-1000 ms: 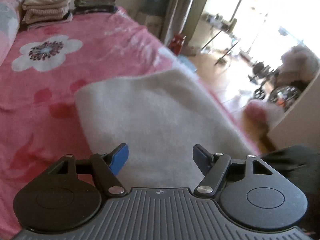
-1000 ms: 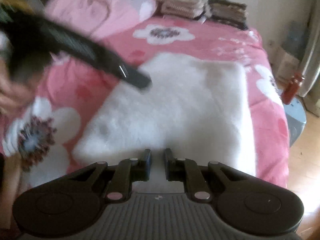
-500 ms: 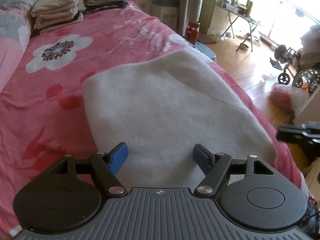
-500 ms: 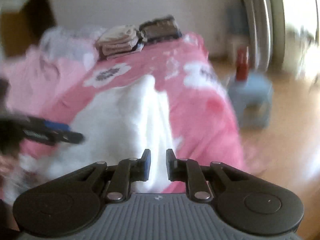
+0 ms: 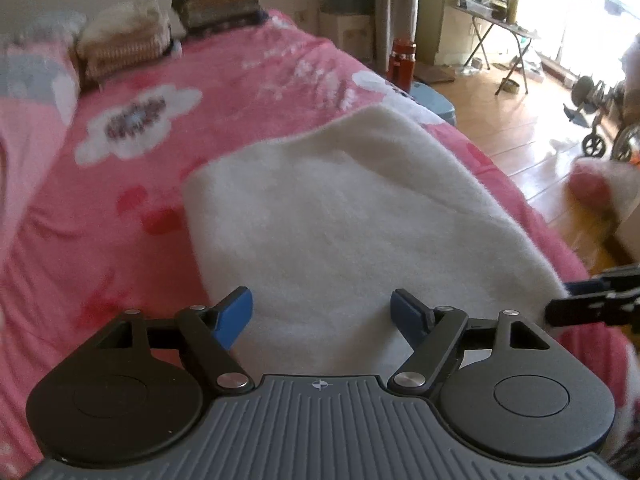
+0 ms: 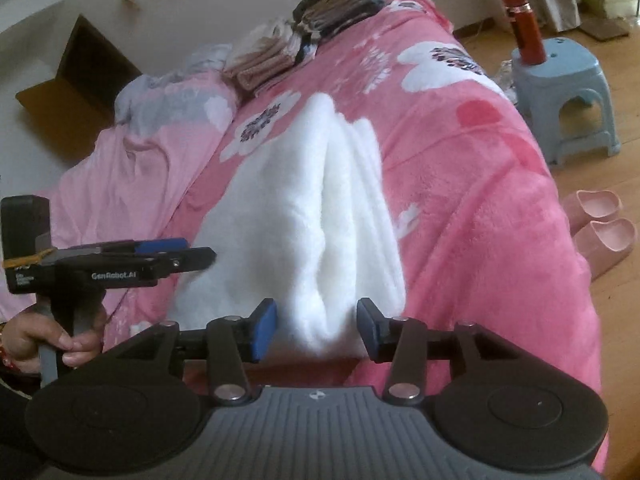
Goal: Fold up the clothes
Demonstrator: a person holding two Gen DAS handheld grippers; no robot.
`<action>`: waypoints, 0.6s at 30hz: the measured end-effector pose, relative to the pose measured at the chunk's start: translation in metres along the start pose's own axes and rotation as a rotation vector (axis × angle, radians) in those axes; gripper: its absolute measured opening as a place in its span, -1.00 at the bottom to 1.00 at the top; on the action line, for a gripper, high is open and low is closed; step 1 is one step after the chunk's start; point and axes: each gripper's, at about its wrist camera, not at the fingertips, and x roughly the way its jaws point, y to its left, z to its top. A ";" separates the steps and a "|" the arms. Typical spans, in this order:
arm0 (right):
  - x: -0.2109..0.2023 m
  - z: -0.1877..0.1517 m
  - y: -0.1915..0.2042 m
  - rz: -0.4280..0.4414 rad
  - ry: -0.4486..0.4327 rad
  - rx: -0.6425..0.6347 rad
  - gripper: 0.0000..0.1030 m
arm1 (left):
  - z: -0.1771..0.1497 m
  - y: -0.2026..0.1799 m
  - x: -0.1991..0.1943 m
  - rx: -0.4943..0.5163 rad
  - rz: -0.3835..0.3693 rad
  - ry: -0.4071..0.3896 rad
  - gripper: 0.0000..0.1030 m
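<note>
A white fleece garment (image 6: 304,216) lies on the pink floral bedspread (image 6: 460,184), near the bed's side edge, already doubled over: the right wrist view shows stacked layers along its right side and a rounded, bunched corner at the near end. The right gripper (image 6: 316,330) stands with its jaws spread wide either side of that corner, holding nothing. The left gripper (image 5: 322,314) hovers over the garment's near part with its blue pads also well apart and empty (the person's hand (image 6: 48,340) holds it by the grip).

Risks from here, as I judge them: the pile is thick and springy, so jaws closing on the corner may catch only the top layer and peel the fold apart. The garment lies close to the bed's edge; a careless pull could drag it toward the floor. How many layers sit at the corner is hard to tell, as the white fleece washes out there. Two folded stacks (image 6: 304,44) rest at the far end.
</note>
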 end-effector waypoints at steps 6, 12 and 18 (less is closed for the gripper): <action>0.011 0.010 -0.010 0.071 0.036 0.051 0.09 | 0.003 0.025 -0.002 -0.139 0.032 0.004 0.50; 0.023 0.019 -0.019 0.114 0.073 0.101 -0.14 | -0.004 0.052 0.013 -0.354 -0.054 0.104 0.55; 0.032 0.024 -0.026 0.147 0.092 0.144 -0.36 | -0.013 0.065 0.022 -0.491 -0.122 0.155 0.57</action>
